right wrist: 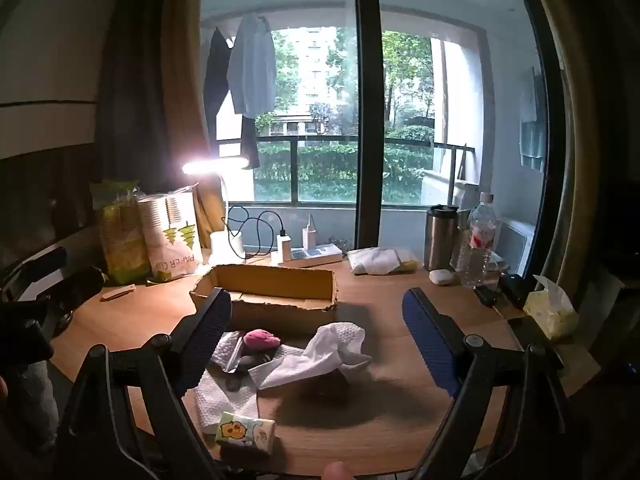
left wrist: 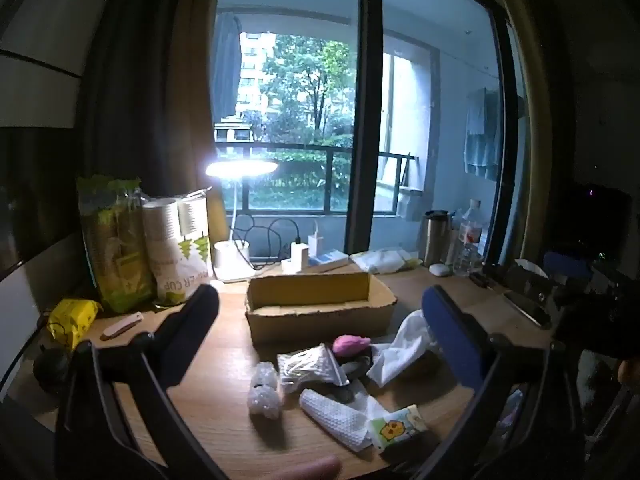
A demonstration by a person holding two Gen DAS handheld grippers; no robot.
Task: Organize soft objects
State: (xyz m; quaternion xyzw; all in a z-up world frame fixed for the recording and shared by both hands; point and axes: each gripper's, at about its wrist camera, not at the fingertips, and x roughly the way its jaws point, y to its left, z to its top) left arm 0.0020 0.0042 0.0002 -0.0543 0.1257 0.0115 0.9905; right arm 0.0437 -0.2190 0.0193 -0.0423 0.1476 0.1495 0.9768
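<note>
Both grippers wide open, nothing held. Crumpled tissue (right wrist: pixel 320 354) sits mid-frame between right gripper (right wrist: pixel 316 344) fingers, long axis left-right. Cardboard box (right wrist: pixel 276 294) directly above.

Desk (right wrist: pixel 392 396) showing light wood grain. Cardboard box (left wrist: pixel 320 312) showing plain brown. Plush toy (right wrist: pixel 261 339) showing pink. Crumpled tissue (right wrist: pixel 320 354) showing white. Tissue pack (right wrist: pixel 246 432) showing green-white with yellow cartoon print. Gripper pads (right wrist: pixel 430 344) showing blue. Paper-cup bag (left wrist: pixel 182 256) showing white with green tree print.
</note>
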